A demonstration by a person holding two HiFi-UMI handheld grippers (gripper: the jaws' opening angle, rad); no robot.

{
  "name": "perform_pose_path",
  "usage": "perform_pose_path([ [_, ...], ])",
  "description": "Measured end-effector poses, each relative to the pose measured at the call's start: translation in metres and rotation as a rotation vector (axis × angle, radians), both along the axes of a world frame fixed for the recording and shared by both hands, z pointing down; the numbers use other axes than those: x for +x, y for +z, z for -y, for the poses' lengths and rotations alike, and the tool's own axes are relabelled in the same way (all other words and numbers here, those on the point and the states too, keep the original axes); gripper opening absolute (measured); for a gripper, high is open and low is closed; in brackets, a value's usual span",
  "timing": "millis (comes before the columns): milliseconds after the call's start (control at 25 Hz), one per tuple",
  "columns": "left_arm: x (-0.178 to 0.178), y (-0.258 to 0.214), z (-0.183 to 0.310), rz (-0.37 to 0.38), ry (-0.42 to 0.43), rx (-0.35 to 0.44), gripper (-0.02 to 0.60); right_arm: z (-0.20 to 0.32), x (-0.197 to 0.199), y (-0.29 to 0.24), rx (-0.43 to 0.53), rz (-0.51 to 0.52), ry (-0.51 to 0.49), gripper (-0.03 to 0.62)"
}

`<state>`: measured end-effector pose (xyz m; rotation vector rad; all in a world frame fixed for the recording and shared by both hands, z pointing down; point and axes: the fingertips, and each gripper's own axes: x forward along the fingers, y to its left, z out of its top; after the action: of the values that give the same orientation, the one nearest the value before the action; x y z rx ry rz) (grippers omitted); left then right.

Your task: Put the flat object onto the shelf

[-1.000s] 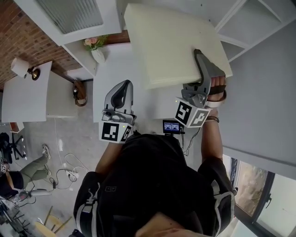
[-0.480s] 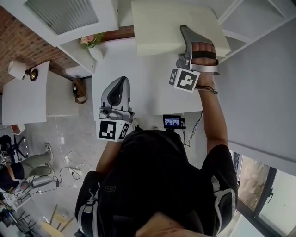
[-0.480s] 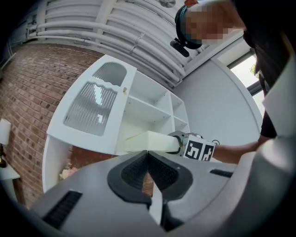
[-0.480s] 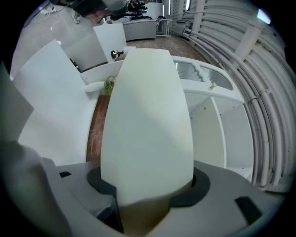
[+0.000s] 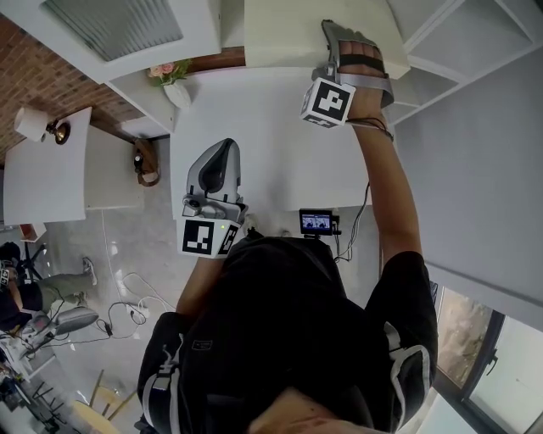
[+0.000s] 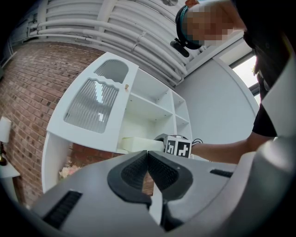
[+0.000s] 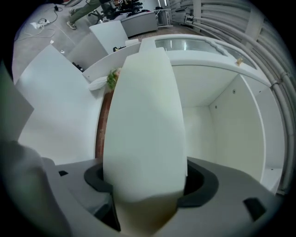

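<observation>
The flat object is a thick cream slab (image 5: 280, 34). It lies level in the white shelf unit's (image 5: 441, 51) lower bay at the top of the head view. My right gripper (image 5: 329, 27) reaches in at the slab's right edge. In the right gripper view the slab (image 7: 143, 115) runs forward between the jaws into the bay (image 7: 217, 125). The right gripper's (image 7: 144, 180) jaws have just been opening and flank the slab loosely. My left gripper (image 5: 222, 148) hangs over the table's near left part, shut and empty (image 6: 148, 155). From there I see the slab (image 6: 138, 143) in the shelf.
A white table (image 5: 263, 144) stands under the shelf, with a small vase of flowers (image 5: 174, 80) at its far left corner and a small screen (image 5: 316, 224) at its near edge. A ribbed-glass cabinet door (image 5: 119, 25) is at upper left. Two white side tables (image 5: 51, 169) stand at left.
My right gripper has carried the slab away from me, up the head view, and levelled it into the shelf bay. The left gripper has stayed put.
</observation>
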<state>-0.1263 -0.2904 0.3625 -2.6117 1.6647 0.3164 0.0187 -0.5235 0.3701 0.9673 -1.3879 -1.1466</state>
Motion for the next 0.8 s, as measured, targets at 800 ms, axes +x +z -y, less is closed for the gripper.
perform_pose_path([
  [800, -0.001, 0.007, -0.010, -0.016, 0.015, -0.016, 0.011, 0.064, -0.012, 0.015, -0.164, 0.008, 0.047, 0.449],
])
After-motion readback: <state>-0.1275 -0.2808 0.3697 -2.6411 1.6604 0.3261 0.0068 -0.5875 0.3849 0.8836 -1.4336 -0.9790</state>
